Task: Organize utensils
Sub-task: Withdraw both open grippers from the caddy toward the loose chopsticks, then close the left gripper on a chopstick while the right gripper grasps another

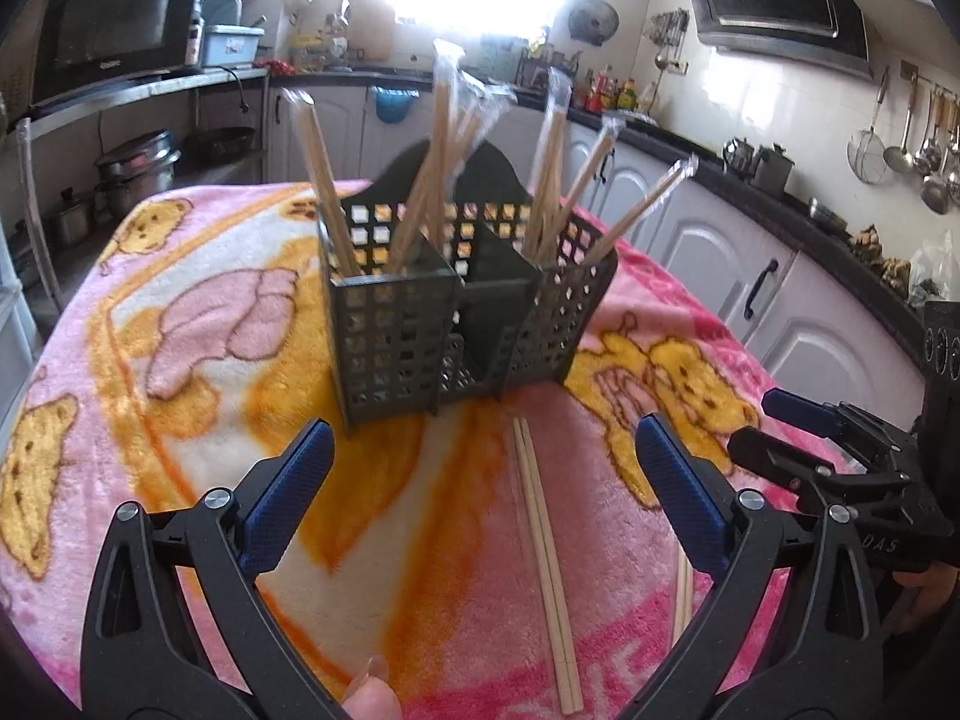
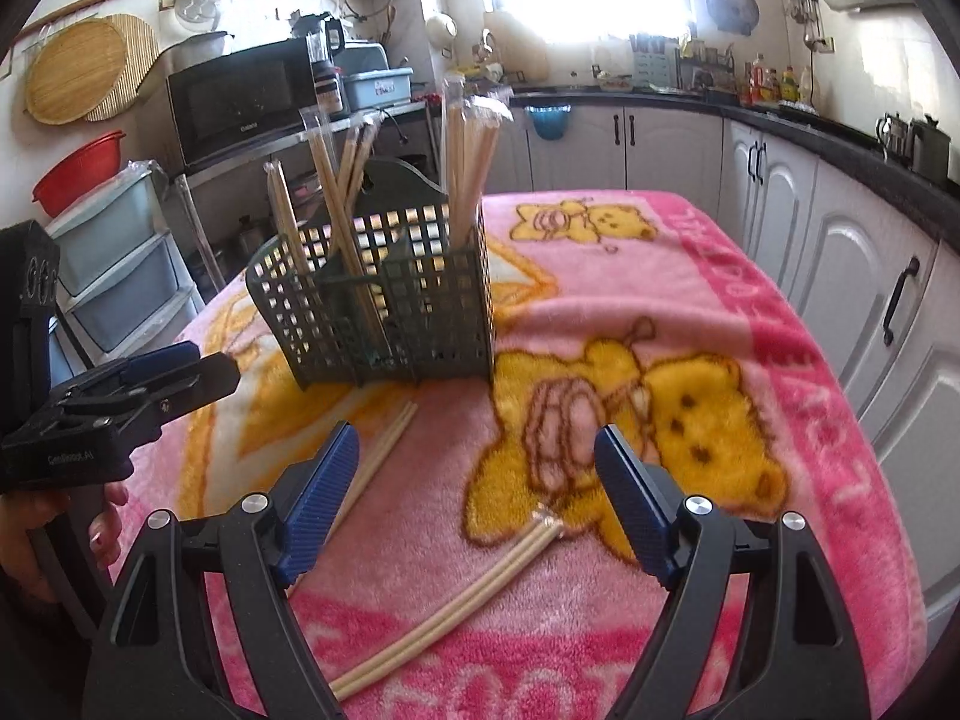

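A dark lattice utensil caddy point(image 1: 414, 330) point(image 2: 384, 312) stands on a pink bear-print blanket point(image 1: 180, 312) point(image 2: 660, 300). Several plastic-wrapped wooden chopsticks point(image 1: 441, 168) point(image 2: 468, 150) stick up from its compartments. A bare chopstick pair point(image 1: 543, 540) point(image 2: 384, 450) lies flat in front of the caddy. A wrapped pair point(image 2: 456, 606) lies nearer, below the right gripper. My left gripper point(image 1: 485, 438) point(image 2: 210, 363) hovers open over the bare pair, nothing between its fingers. My right gripper point(image 2: 476, 438) point(image 1: 757, 423) is open above the wrapped pair, holding nothing.
Kitchen cabinets point(image 2: 840, 276) and a dark counter run along the right. A microwave point(image 1: 114, 30) point(image 2: 240, 96) sits on a shelf to the left, with pots point(image 1: 138, 168) beneath and plastic drawers point(image 2: 114, 276) nearby. A person's fingers point(image 2: 108, 516) hold the left gripper.
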A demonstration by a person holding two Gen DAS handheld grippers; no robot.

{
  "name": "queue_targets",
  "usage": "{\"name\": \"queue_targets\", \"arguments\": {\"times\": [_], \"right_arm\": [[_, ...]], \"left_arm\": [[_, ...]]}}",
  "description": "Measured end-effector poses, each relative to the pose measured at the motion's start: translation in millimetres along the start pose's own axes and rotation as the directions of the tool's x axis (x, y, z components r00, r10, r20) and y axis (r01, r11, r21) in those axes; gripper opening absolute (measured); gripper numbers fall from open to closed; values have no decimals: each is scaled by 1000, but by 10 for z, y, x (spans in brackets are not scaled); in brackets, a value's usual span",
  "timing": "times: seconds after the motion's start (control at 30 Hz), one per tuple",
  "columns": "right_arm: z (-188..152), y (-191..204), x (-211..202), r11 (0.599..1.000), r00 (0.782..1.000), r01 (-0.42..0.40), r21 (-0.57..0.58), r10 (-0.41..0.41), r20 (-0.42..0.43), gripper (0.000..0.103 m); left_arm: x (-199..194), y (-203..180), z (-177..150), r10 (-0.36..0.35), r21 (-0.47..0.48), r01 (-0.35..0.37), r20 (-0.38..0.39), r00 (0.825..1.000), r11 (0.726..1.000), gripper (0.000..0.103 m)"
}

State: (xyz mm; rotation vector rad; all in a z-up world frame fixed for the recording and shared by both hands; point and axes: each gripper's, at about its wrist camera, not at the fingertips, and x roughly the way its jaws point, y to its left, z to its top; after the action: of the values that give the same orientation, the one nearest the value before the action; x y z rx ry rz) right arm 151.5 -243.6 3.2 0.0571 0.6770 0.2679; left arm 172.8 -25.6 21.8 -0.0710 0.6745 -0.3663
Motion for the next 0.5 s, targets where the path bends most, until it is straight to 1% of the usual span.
{"name": "queue_targets", "arguments": {"times": [0.07,0.13,0.23,0.3,0.33,0.4,0.47,0.5], "right_arm": [[-52,-41,55,1000,1000,7,11,-6,-22,78],[-106,-92,117,1000,999,12,24,-11,-48,78],[-176,-155,214,999,996,26,39,-22,-85,78],[-225,-195,270,998,994,34,51,-29,-105,75],[-253,-227,317,997,992,34,62,-26,-123,72],[-300,-287,396,995,988,42,85,-28,-152,68],[-331,-334,459,993,984,39,113,-19,-178,62],[-340,-348,483,992,982,37,123,-13,-186,61]], "left_arm": [[94,-34,-21,-11,12,11,-31,999,1000,93],[194,-82,-35,-37,23,38,-62,997,999,93],[378,-125,-53,-55,24,58,-116,992,998,93],[509,-149,-57,-64,19,68,-150,987,998,93],[550,-154,-56,-67,18,71,-161,985,997,92],[677,-176,-57,-69,20,74,-191,979,997,86],[783,-190,-54,-66,18,72,-215,974,997,82],[840,-192,-54,-65,15,70,-225,972,997,77]]}}
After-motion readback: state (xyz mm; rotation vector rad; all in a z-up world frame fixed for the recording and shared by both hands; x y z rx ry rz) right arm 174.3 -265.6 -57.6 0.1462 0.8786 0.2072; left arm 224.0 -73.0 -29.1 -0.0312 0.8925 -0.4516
